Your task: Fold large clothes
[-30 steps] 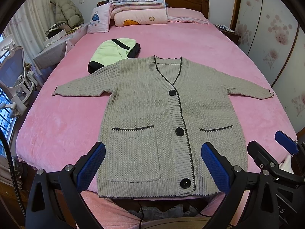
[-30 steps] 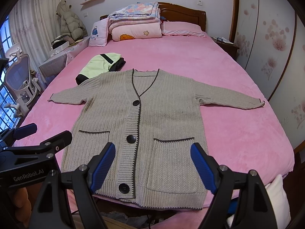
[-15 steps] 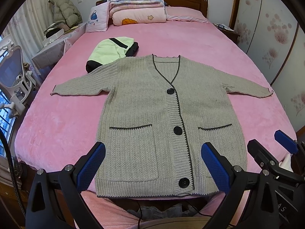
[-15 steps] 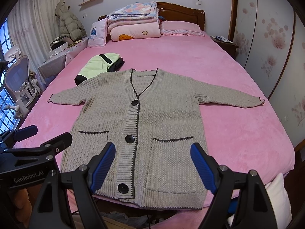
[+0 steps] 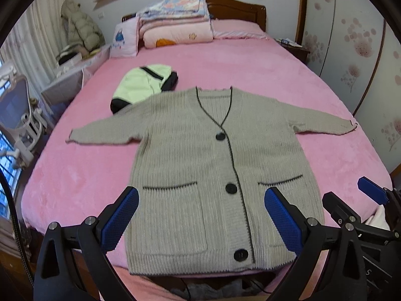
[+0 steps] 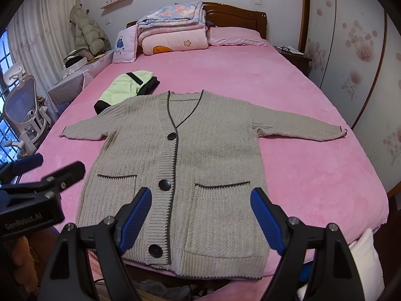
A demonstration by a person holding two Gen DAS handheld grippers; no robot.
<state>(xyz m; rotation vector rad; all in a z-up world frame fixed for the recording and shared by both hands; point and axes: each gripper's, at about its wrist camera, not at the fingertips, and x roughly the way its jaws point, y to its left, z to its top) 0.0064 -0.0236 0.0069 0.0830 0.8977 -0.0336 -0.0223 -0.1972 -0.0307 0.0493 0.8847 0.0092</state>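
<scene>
A grey knitted cardigan (image 5: 213,165) (image 6: 200,155) with dark trim, three black buttons and two pockets lies flat and face up on the pink bed (image 5: 250,70), both sleeves spread out sideways. Its hem reaches the bed's near edge. My left gripper (image 5: 200,219) hovers open above the hem, nothing between its blue pads. My right gripper (image 6: 201,217) is open too, over the lower front of the cardigan. Each gripper shows at the edge of the other's view, the right gripper (image 5: 371,195) and the left gripper (image 6: 37,170).
A folded light-green and black garment (image 5: 142,85) lies beside the cardigan's left shoulder. Folded quilts and pillows (image 5: 175,25) are stacked at the headboard. A white chair (image 6: 22,107) and a cluttered desk stand left of the bed; a nightstand (image 6: 293,55) is at the right.
Both views have tilted up a little, so the cardigan sits lower in the frames. The grippers stay open and the cardigan has not moved.
</scene>
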